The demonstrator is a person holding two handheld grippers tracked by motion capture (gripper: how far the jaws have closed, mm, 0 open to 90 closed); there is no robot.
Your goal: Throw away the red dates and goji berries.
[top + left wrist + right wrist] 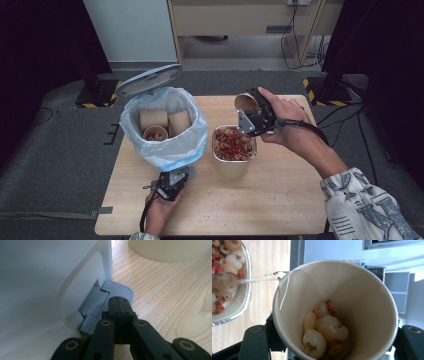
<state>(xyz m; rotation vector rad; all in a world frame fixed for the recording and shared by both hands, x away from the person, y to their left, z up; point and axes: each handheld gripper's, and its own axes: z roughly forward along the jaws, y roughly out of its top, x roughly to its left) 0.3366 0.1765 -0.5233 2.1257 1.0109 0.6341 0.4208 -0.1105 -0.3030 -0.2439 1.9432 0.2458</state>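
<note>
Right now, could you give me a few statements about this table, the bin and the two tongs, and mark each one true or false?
1. The right tongs hold a paper cup tipped toward the foil tray. True.
2. That cup is empty. False: pale fruit pieces lie inside it, and liquid runs from its rim into the tray.
3. The left tongs are shut and press on the grey pedal of the bin. True.
4. The bin's lid is closed. False: it stands open.
5. Paper cups already lie in the bin. True.
6. The foil tray stands inside the bin. False: it stands on the table beside it.
</note>
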